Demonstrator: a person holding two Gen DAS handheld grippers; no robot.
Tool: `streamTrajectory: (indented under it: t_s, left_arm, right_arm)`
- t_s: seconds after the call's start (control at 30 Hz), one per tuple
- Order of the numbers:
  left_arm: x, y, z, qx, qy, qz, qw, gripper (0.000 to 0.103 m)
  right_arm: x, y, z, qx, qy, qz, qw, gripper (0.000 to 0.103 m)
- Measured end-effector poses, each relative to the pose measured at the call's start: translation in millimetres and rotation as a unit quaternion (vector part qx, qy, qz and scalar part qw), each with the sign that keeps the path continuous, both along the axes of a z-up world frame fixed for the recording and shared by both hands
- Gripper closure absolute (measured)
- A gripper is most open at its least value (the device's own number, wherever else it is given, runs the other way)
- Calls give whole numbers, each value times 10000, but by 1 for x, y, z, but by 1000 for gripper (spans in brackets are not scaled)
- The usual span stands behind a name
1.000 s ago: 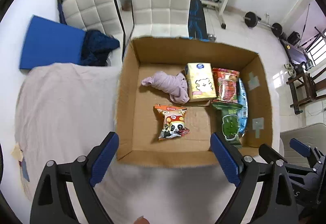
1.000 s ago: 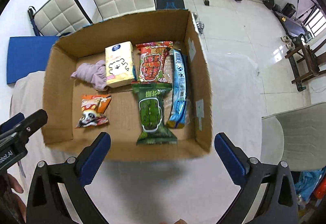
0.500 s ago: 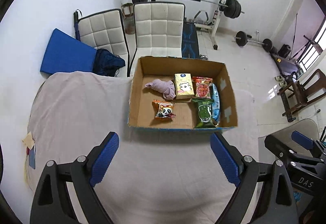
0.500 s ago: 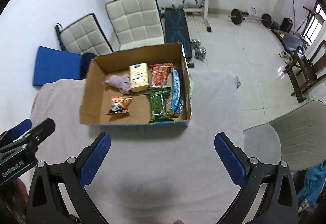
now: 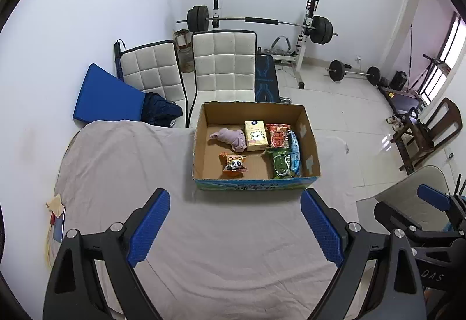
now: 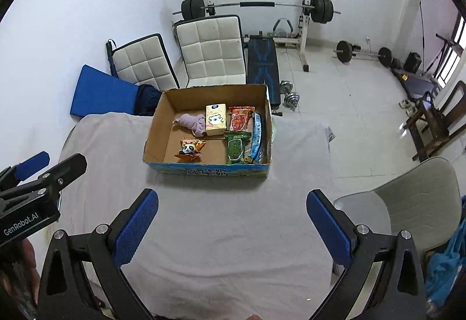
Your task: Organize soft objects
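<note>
Both grippers, left (image 5: pixel 235 218) and right (image 6: pixel 232 217), spread and empty, have pulled well back from the box (image 5: pixel 256 187) over the last second. All soft items sit inside: cloth (image 5: pixel 230 137), tissue pack (image 5: pixel 255 135), snack bags (image 5: pixel 234 163). Judged: sorting finished, retreat underway.

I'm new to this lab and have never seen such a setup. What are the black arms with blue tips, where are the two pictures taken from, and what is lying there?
They are two handheld grippers that a person carries, one per hand, each with a fisheye camera looking along its fingers. One picture comes from the left gripper, the other from the right gripper. Both are open and hold nothing. On the cloth-covered table stands a cardboard box. Inside lie a purple cloth, a yellow tissue pack, a panda snack bag, plus red, green and blue packets along the right side.
</note>
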State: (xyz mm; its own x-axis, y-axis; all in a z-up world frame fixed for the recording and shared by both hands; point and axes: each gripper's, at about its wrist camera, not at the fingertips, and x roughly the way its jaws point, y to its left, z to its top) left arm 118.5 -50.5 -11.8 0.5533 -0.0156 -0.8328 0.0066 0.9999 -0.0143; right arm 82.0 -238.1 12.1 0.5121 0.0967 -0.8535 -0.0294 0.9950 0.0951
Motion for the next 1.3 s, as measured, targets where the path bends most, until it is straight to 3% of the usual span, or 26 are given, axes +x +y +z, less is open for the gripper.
streamTrajectory:
  t_s: [0.4, 0.9, 1.3]
  left_arm:
    - [-19, -1, 3, -64, -3, 24, 10000, 11]
    - [-3, 10, 22, 112, -387, 321, 9987, 11]
    - [7, 7, 24, 137, -435, 318, 9985, 11]
  right_arm:
    - [-27, -4, 25, -89, -175, -95, 9998, 0]
    - [-7, -9, 54, -192, -683, -299, 9970, 0]
    - [5, -11, 55, -225, -726, -313, 9966, 0]
